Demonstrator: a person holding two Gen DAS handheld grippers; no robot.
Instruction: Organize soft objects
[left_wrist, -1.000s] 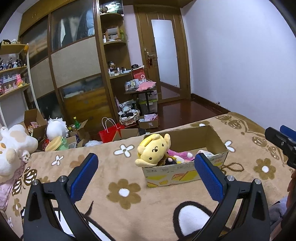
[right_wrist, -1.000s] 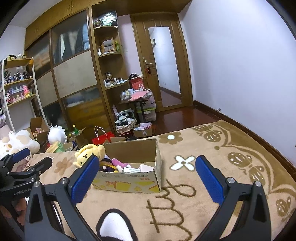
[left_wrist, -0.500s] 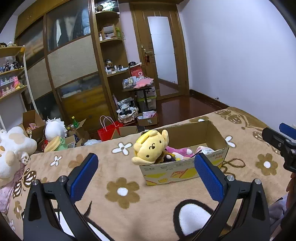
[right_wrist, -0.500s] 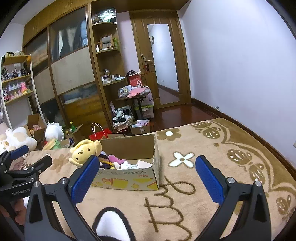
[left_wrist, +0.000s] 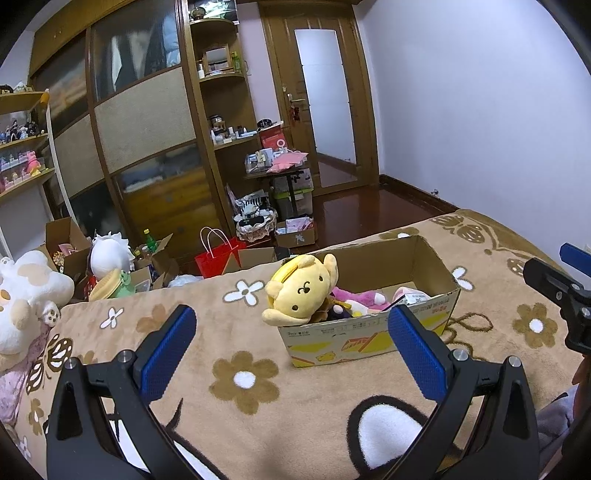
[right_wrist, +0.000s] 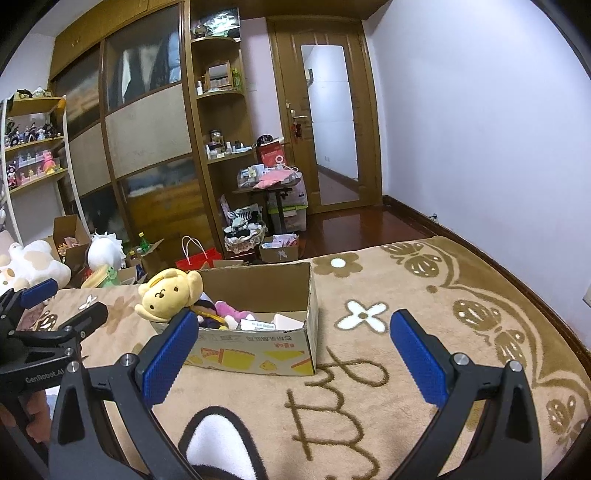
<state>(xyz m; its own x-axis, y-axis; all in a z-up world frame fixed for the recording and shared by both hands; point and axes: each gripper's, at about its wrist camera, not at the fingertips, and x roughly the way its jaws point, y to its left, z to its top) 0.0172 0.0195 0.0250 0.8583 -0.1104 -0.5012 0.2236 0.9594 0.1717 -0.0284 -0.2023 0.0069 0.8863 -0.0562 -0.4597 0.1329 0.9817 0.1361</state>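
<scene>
A cardboard box stands on the tan flowered blanket. A yellow dog plush leans over the box's left end, with pink and dark soft toys beside it inside. The box and plush also show in the right wrist view. My left gripper is open and empty, held back from the box. My right gripper is open and empty, also short of the box. Each gripper shows at the edge of the other's view.
A big white and tan plush lies at the blanket's left edge. Beyond the bed are a red bag, open cartons, a cluttered small table, wardrobe and door.
Both grippers have drawn back and risen slightly, so the box sits a little farther off and lower in both views. Both stay open and empty.
</scene>
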